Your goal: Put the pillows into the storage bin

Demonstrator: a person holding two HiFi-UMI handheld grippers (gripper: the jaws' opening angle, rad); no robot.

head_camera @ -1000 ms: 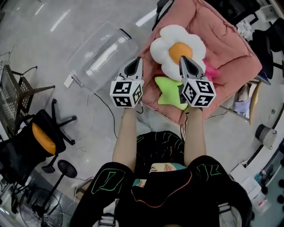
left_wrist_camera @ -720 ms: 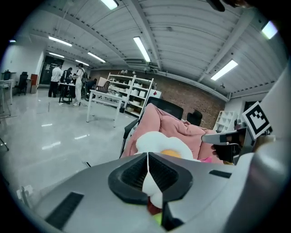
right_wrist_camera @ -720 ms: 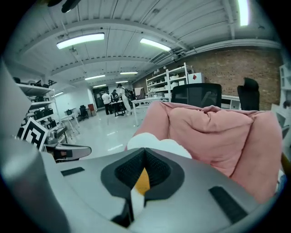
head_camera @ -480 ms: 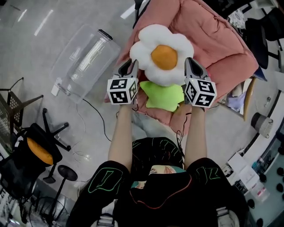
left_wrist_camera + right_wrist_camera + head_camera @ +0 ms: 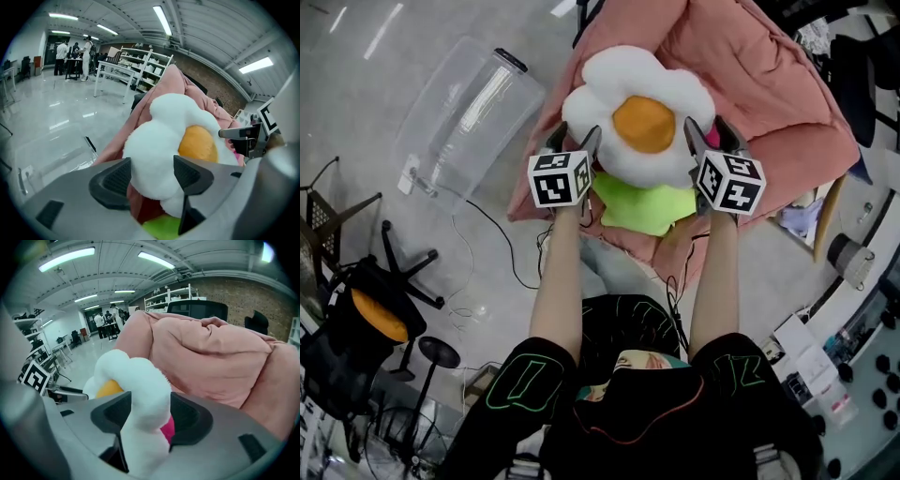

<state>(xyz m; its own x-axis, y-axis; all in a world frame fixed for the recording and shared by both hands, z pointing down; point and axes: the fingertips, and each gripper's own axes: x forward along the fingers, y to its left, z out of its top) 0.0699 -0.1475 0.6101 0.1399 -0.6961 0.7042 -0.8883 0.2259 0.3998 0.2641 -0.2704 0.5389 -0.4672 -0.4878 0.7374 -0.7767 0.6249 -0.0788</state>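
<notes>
A white flower pillow [image 5: 642, 122] with an orange centre lies on a pink quilt [image 5: 769, 84], over a green star pillow [image 5: 642, 208]. My left gripper [image 5: 572, 141] is at the flower's left edge and my right gripper [image 5: 710, 136] at its right edge. Both sets of jaws have just been opening. In the left gripper view a white petal [image 5: 159, 140] fills the gap of my left gripper [image 5: 151, 176]. In the right gripper view a petal [image 5: 140, 380] stands between the jaws of my right gripper [image 5: 147, 418], with something magenta [image 5: 167, 430] behind. The clear storage bin [image 5: 464, 112] lies on its side on the floor, left of the quilt.
A black office chair with an orange cushion [image 5: 366, 314] stands at the lower left, and cables [image 5: 502, 248] trail over the floor by the quilt. White shelving [image 5: 136, 65] and people at a table [image 5: 70, 49] are far off. Boxes and clutter line the right edge.
Both grippers have come down and forward from in front of the flower pillow to its two sides. Their jaws, shut before, now stand spread round its petals.
</notes>
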